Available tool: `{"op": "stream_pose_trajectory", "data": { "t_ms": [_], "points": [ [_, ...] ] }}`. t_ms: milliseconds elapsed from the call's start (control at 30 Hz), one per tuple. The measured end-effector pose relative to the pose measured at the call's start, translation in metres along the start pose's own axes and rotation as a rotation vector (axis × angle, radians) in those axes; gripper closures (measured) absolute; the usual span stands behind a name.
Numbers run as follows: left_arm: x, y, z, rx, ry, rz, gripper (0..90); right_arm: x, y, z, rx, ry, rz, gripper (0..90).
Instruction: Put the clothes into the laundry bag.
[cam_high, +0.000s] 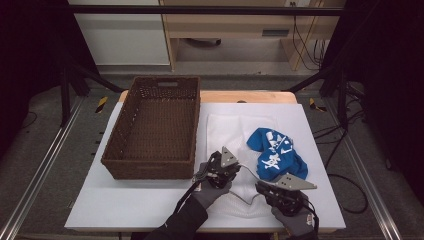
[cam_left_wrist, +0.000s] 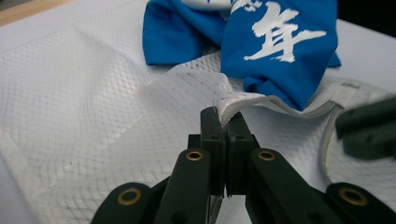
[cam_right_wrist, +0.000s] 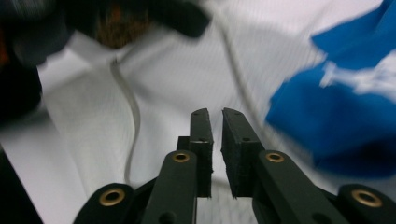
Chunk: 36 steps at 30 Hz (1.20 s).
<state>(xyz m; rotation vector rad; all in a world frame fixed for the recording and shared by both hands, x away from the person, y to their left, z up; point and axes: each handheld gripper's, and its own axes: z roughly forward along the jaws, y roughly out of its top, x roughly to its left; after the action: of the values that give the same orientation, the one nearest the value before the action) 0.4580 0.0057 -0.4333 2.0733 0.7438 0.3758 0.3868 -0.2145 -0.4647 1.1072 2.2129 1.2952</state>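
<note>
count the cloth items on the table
2: a white mesh laundry bag lying flat right of the brown wicker basket, and a blue printed garment resting on the bag's right part. More may be hidden beneath them.

White mesh bag (cam_high: 227, 131); blue cloth (cam_high: 276, 152), white print, perhaps characters; brown woven basket (cam_high: 156, 127); black tongs (cam_left_wrist: 226, 122).

Your left gripper (cam_high: 223, 167): black body, grey three-cornered plate on top, black cable trailing. Your right gripper (cam_high: 280, 188): same black build, larger grey plate. Jaws matte black, flat pads, brass-ringed pivots, small screws. You wear grey gloves (cam_high: 212, 192), dark sleeve (cam_high: 182, 222).
</note>
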Motion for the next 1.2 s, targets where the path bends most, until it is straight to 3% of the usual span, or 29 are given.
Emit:
{"op": "stream_pose_trajectory", "data": {
  "t_ms": [133,300,400,500,567,633,700,767,933,1033,1200],
  "points": [
    [-0.002,0.005,-0.003,-0.029,0.003,0.001,88.4,-0.003,-0.016,0.006,0.066,-0.003,0.024,84.9],
    [-0.004,0.008,-0.005,-0.049,0.0,-0.002,88.3,-0.004,-0.02,0.013,0.11,-0.038,0.009,83.2],
    [-0.005,0.007,-0.005,-0.048,-0.002,-0.002,88.2,-0.004,-0.018,0.011,0.088,-0.025,0.007,80.3],
    [-0.004,0.006,-0.004,-0.044,-0.002,-0.003,88.2,-0.006,-0.006,-0.001,-0.003,-0.03,0.008,75.6],
    [-0.004,0.005,-0.005,-0.044,-0.002,-0.003,88.2,-0.012,0.003,-0.011,-0.052,-0.076,0.003,71.1],
    [-0.004,0.004,-0.005,-0.043,-0.002,0.0,88.1,-0.021,0.013,-0.018,-0.096,-0.129,0.026,56.8],
    [-0.005,0.004,-0.006,-0.041,-0.002,0.004,88.1,-0.031,0.021,-0.023,-0.132,-0.201,0.049,48.5],
    [-0.005,0.003,-0.006,-0.041,-0.001,0.006,88.1,-0.042,0.028,-0.024,-0.153,-0.269,0.064,34.7],
    [-0.004,0.003,-0.005,-0.04,-0.005,0.006,88.2,-0.071,0.038,-0.015,-0.149,-0.396,0.114,23.8],
    [-0.005,0.003,-0.004,-0.039,-0.008,0.005,88.1,-0.083,0.041,-0.005,-0.126,-0.418,0.123,22.9],
    [-0.006,0.003,-0.005,-0.04,-0.011,0.012,88.1,-0.101,0.039,0.015,-0.075,-0.416,0.184,24.0]
  ]
}}
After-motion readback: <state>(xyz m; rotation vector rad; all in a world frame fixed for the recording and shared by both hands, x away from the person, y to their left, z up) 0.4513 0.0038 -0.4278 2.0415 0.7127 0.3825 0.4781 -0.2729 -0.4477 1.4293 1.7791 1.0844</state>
